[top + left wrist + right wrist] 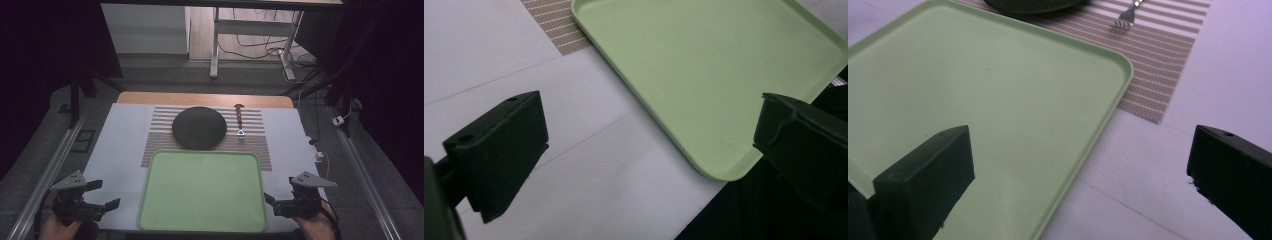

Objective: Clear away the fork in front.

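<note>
Room: dark all around, with a grey floor and white desk legs and cables far at the back.
Table: we see a table point(115, 150) with a white cover, and a bit of brown wood shows at its far edge.
Mat: a striped brown and white mat point(255, 131) lies in the middle of the table, past the tray.
Tray: a big light green tray point(202, 192) lies flat at the near edge of the table, right between our two grippers. Its far edge lies over the near part of the mat. Nothing lies in it.
Plate: a dark round plate point(198, 127) sits on the mat, just behind the tray.
Fork: a fork point(240, 120) with a brown handle lies on the mat, just to the right of the plate, with its silver end toward us.
Left gripper: we hold the left gripper point(106, 195) low at the near left corner, beside the tray and not touching it. Its jaws are wide apart with nothing between them.
Right gripper: we hold the right gripper point(272, 196) at the near right corner, close by the tray's right edge. Its jaws are spread wide too, and they hold nothing.
</note>
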`<action>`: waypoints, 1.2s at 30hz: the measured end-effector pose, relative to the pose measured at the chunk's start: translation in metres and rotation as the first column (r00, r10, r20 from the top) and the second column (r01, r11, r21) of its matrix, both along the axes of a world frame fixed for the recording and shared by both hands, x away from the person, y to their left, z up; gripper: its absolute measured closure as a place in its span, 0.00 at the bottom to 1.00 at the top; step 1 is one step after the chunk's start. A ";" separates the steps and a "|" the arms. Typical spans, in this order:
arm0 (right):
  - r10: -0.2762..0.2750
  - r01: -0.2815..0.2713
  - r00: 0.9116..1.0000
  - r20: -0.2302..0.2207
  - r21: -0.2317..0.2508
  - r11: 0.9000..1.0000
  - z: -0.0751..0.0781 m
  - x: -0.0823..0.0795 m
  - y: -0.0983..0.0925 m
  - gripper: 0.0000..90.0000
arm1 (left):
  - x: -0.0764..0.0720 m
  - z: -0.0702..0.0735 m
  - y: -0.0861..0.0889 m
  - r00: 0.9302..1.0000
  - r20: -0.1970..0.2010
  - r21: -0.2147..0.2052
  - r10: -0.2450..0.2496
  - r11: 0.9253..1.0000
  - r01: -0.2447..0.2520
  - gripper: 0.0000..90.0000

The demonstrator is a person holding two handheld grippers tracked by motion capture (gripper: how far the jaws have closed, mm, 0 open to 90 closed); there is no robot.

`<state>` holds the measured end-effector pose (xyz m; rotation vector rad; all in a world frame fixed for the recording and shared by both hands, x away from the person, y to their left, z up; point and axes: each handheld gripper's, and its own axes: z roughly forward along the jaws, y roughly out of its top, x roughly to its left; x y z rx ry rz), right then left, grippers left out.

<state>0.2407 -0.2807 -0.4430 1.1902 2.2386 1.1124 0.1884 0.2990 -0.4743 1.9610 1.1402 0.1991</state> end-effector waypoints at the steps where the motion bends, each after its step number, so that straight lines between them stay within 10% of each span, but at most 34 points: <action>1: 0.007 -0.007 1.000 0.005 0.001 1.000 0.000 0.001 0.001 0.00 | 0.000 0.000 0.000 1.000 -0.008 -0.006 -0.002 1.000 0.002 0.01; 36: 0.075 -0.075 0.997 0.003 -0.025 0.997 -0.002 0.050 0.032 0.00 | 0.000 0.000 0.000 1.000 -0.009 -0.006 0.002 1.000 -0.002 0.00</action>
